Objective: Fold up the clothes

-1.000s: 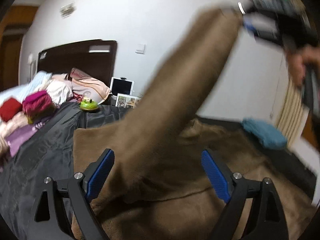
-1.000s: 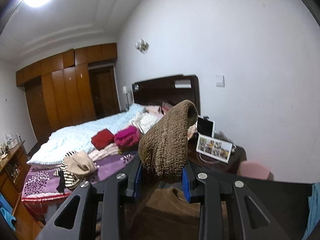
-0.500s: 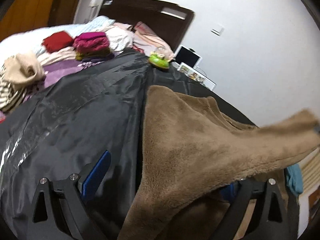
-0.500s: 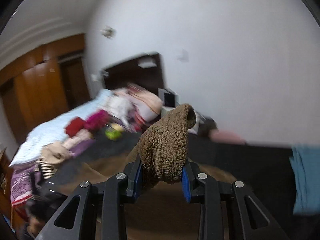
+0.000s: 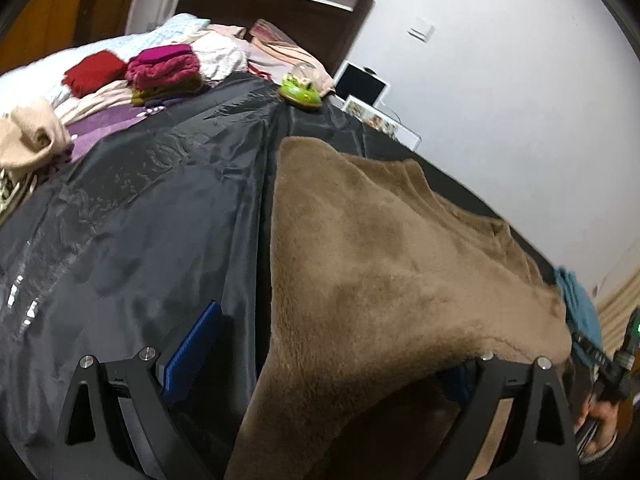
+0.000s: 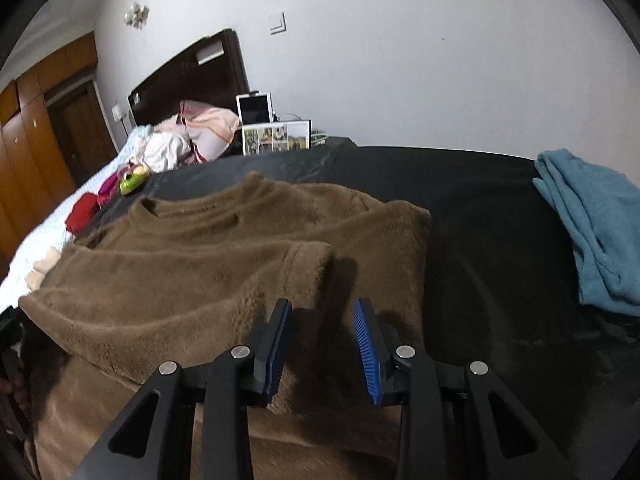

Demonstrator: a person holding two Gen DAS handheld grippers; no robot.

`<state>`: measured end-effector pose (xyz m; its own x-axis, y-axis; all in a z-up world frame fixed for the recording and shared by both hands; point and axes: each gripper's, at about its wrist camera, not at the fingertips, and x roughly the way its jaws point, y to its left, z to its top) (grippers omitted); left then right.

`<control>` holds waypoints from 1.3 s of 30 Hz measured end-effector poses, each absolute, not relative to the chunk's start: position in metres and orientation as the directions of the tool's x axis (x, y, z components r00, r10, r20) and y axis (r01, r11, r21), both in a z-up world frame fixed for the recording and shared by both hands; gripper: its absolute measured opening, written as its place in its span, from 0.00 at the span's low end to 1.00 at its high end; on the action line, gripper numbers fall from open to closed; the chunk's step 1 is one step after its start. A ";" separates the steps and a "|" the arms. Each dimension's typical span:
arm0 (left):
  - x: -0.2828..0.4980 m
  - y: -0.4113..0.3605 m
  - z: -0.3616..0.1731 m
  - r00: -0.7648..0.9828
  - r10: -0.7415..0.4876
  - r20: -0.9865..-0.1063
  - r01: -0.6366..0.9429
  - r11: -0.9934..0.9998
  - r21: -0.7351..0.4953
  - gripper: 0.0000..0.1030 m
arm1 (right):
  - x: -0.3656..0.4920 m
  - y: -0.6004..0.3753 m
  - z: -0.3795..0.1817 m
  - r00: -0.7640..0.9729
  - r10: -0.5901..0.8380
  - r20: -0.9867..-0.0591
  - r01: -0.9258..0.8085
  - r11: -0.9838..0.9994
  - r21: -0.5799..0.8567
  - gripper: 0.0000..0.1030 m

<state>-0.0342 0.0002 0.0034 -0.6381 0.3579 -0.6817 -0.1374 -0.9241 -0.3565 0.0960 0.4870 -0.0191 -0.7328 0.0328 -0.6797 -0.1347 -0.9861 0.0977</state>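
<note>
Brown fleece sweater [image 6: 224, 248] lies spread on a black glossy sheet [image 5: 132, 216] that covers the bed, its round neckline toward the dark wooden headboard [image 6: 188, 76]. One sleeve is folded across the body, its cuff ending just ahead of the right gripper [image 6: 322, 344]. That gripper hovers over the sweater's near part with a clear gap between its blue pads and no cloth in the gap. In the left wrist view the left gripper [image 5: 332, 364] stands with its jaws wide apart; the sweater's folded fleece drapes over its right finger and hides that pad, while the left pad is bare above the sheet. Nothing is pinched there. A crumpled teal towel [image 6: 592, 232] lies at the sheet's right edge, well apart from the sweater. A green toy [image 5: 300, 94] sits at the sheet's far edge.
</note>
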 end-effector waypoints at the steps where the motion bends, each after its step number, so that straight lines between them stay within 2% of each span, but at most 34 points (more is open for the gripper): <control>1: -0.030 0.000 0.007 -0.641 0.351 -0.683 -0.153 -0.930 -0.334 0.94 | 0.098 0.486 -0.017 -0.734 0.038 -0.679 -0.129 -0.988 0.085 0.34; 3: -0.021 -0.002 0.018 -0.662 0.328 -0.674 -0.174 -0.942 -0.287 0.94 | 0.100 0.484 -0.007 -0.747 0.027 -0.664 -0.113 -0.990 0.086 0.39; 4: -0.016 -0.002 0.023 -0.672 0.317 -0.670 -0.183 -0.947 -0.265 0.94 | 0.100 0.481 -0.002 -0.755 0.015 -0.656 -0.098 -0.991 0.090 0.53; 6: -0.012 0.001 0.034 -0.688 0.316 -0.653 -0.197 -0.948 -0.251 0.94 | 0.097 0.468 0.006 -0.768 -0.021 -0.640 -0.048 -0.995 0.091 0.62; 10: -0.008 0.017 0.055 -0.713 0.337 -0.615 -0.239 -0.941 -0.239 0.94 | 0.089 0.437 0.016 -0.773 -0.086 -0.628 0.058 -0.996 0.064 0.62; 15: -0.005 0.030 0.067 -0.713 0.391 -0.582 -0.298 -0.920 -0.253 0.94 | 0.076 0.411 -0.011 -0.703 -0.058 -0.709 0.116 -0.993 -0.034 0.62; 19: -0.003 0.017 0.071 -0.735 0.364 -0.572 -0.256 -0.930 -0.263 0.95 | 0.077 0.416 -0.032 -0.657 -0.059 -0.751 0.118 -0.993 -0.025 0.63; 22: -0.012 0.025 0.065 -0.705 0.383 -0.596 -0.255 -0.922 -0.291 0.95 | 0.074 0.412 -0.039 -0.652 -0.047 -0.756 0.121 -0.992 -0.043 0.66; 25: -0.015 0.059 0.053 -0.668 0.393 -0.632 -0.326 -0.918 -0.227 0.95 | 0.074 0.409 -0.040 -0.657 -0.034 -0.753 0.118 -0.991 -0.059 0.67; 28: -0.027 0.086 0.031 -0.624 0.338 -0.705 -0.339 -0.929 -0.146 0.95 | 0.078 0.418 -0.029 -0.682 -0.057 -0.730 0.094 -0.996 -0.010 0.67; 32: -0.038 0.086 0.003 -0.583 0.281 -0.763 -0.293 -0.948 -0.126 0.95 | 0.084 0.427 -0.019 -0.711 -0.060 -0.700 0.075 -0.997 0.010 0.67; 39: -0.039 0.082 -0.007 -0.579 0.275 -0.768 -0.291 -0.949 -0.121 0.96 | 0.077 0.421 -0.042 -0.664 -0.014 -0.748 0.114 -0.990 -0.083 0.71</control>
